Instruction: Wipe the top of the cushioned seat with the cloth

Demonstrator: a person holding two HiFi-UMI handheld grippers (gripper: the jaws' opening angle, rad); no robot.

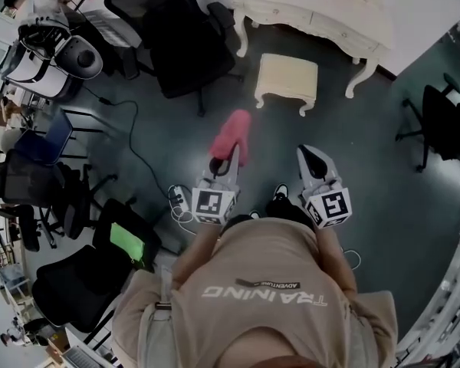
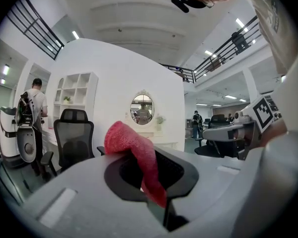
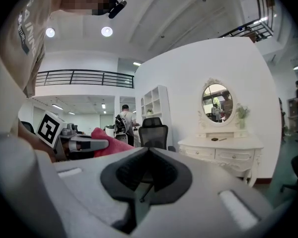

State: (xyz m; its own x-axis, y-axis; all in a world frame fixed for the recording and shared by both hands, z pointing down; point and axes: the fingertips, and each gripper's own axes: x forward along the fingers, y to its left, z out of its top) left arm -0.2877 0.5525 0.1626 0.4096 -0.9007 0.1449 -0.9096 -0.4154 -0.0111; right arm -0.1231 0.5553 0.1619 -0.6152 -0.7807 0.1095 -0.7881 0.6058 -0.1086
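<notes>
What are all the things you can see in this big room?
cloth: one, pinkish red, clamped in the left gripper.
cushioned seat: one, cream, on the floor ahead.
dressing table: one, cream, behind the cushioned seat.
oval mirror: one, white frame, above the dressing table.
office chairs: several, black, around the floor.
cables: a few, black and white, on the floor.
left gripper: one, grey, shut on the cloth.
right gripper: one, grey, shut, empty.
shirt: one, tan, on the person, bottom of head view.
</notes>
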